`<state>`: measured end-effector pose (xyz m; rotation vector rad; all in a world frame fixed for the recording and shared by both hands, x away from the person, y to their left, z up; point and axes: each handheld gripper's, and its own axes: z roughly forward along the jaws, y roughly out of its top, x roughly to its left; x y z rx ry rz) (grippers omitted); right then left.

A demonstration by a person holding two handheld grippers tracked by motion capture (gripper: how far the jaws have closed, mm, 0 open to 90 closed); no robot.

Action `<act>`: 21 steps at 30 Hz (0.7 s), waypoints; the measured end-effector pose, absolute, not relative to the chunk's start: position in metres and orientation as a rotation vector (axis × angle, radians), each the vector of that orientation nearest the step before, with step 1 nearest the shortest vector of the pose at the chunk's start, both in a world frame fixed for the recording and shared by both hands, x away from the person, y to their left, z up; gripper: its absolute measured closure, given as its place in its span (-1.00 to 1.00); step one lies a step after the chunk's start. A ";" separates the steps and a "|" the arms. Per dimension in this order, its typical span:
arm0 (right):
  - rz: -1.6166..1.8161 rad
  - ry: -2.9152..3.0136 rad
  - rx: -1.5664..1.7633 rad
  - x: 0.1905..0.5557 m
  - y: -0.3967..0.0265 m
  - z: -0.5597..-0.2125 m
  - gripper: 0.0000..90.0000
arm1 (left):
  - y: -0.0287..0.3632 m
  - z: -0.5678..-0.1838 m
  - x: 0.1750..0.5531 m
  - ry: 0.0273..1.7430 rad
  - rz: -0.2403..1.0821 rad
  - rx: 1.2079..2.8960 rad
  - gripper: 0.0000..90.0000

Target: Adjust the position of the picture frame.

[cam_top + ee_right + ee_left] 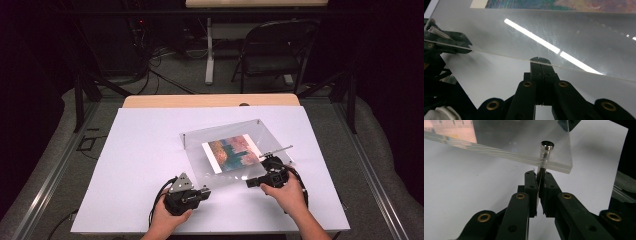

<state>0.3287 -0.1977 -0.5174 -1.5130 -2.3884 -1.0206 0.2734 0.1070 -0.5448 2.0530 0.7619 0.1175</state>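
A clear acrylic plate (200,150) with a colourful picture (232,152) under it lies on the white table sheet (140,170). A shiny metal post (546,146) passes through the plate's corner (559,157). My left gripper (539,173) is shut on the post's lower part, just below the plate. In the high view the left gripper (206,191) sits at the plate's near left corner. My right gripper (539,60) has its jaws pressed together with nothing visible between them, tips touching the plate's near edge (574,68). In the high view the right gripper (250,183) points left.
A thin metal rod (277,150) lies by the plate's right edge. More posts stand at the plate's far corners (184,137). A folding chair (272,50) and a table leg (209,50) stand on the floor beyond the table. Dark foam borders the table.
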 end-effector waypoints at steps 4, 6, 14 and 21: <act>-0.978 -2.403 -1.525 0.340 -0.197 -0.516 1.00 | 0.103 -0.546 0.275 0.755 0.106 2.051 0.89; -0.956 -2.418 -1.537 0.345 -0.197 -0.515 1.00 | 0.100 -0.546 0.277 0.749 0.105 2.053 0.89; -0.906 -2.470 -1.578 0.369 -0.199 -0.513 1.00 | 0.091 -0.546 0.282 0.752 0.098 2.032 0.90; -0.883 -2.493 -1.605 0.382 -0.193 -0.511 1.00 | 0.086 -0.546 0.283 0.745 0.084 2.030 0.90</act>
